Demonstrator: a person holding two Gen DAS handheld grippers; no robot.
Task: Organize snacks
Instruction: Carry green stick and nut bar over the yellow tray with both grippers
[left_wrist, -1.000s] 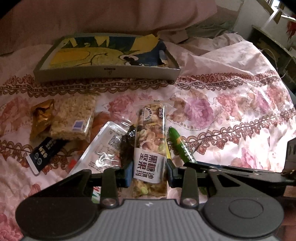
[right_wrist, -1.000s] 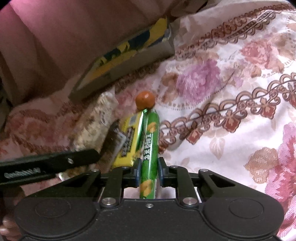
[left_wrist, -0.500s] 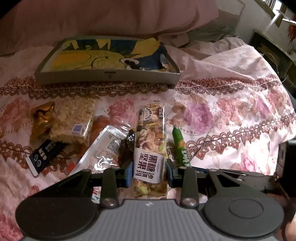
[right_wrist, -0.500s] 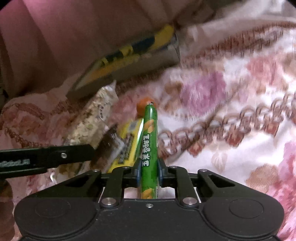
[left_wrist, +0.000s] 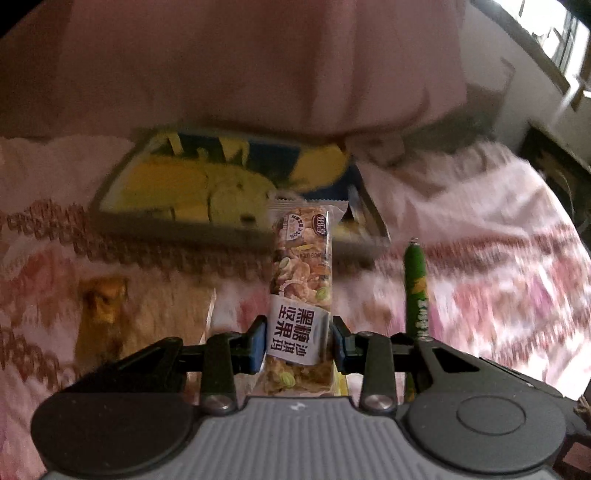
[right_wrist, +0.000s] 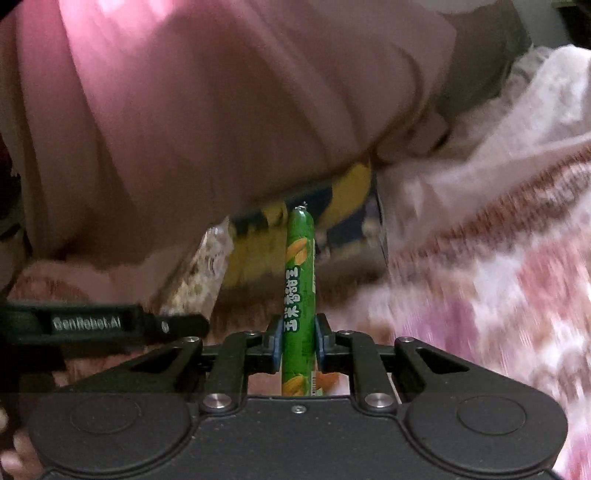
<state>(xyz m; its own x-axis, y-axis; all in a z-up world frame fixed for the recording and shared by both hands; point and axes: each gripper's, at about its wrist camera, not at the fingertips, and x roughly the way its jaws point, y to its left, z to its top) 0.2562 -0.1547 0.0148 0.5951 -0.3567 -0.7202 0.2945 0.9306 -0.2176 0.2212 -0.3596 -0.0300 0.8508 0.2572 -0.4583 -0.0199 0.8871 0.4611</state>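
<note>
My left gripper is shut on a clear-wrapped nut bar and holds it lifted, pointing at the grey tray with yellow and blue print. My right gripper is shut on a green corn sausage stick, also lifted; the stick shows in the left wrist view just right of the nut bar. The tray shows behind the stick in the right wrist view.
A gold-wrapped snack and a rice crispy bar lie on the floral bedsheet at left. A pink pillow lies behind the tray. The left gripper's arm crosses the right wrist view's left side.
Both grippers have lifted their snacks off the bed and moved forward toward the tray. The other snacks have dropped low or out of view. Both views are motion-blurred.
</note>
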